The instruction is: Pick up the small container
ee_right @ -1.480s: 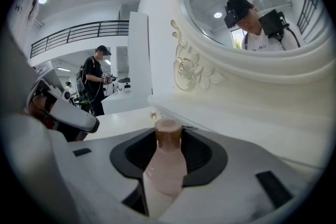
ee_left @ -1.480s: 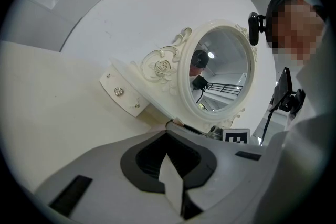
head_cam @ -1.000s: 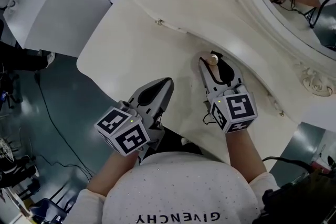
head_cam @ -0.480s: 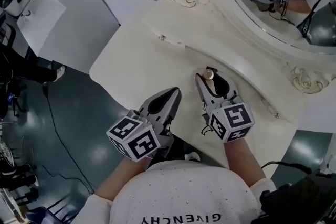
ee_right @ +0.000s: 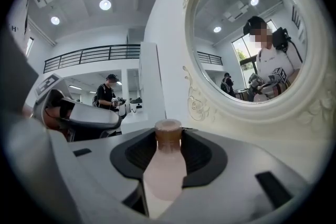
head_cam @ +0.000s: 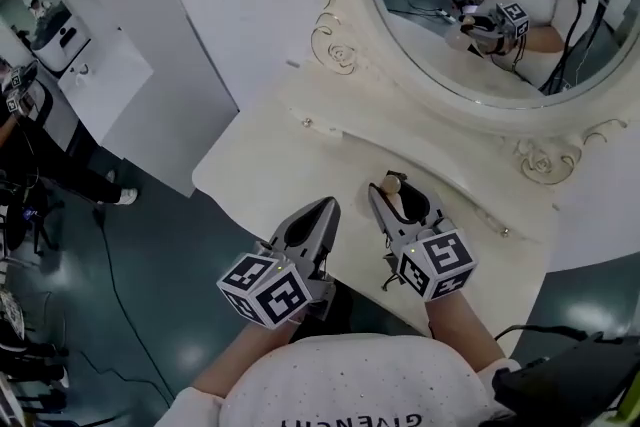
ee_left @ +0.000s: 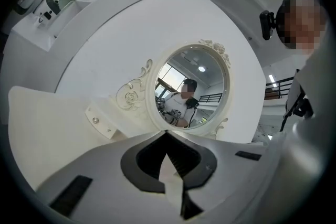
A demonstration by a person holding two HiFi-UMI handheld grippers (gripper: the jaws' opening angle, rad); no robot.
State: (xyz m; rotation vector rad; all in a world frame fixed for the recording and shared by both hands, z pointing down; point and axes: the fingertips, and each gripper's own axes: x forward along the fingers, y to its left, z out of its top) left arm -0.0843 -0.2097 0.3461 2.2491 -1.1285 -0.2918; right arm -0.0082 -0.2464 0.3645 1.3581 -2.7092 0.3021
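Right gripper view is showing the right gripper [ee_right: 168, 132] clamping a small pink bottle [ee_right: 166, 168] with a brown cap, apparently hanging clear above the vanity table [head_cam: 290, 170]. Left gripper [head_cam: 322, 210] is hovering over the table's near edge, clenched and empty. Pick-up looks done.

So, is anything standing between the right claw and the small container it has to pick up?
No, nothing visible. The small container sits clamped between the jaws of the right claw, with its brown cap poking past the tips. The left claw is closed and empty, beside the right one and apart from it.
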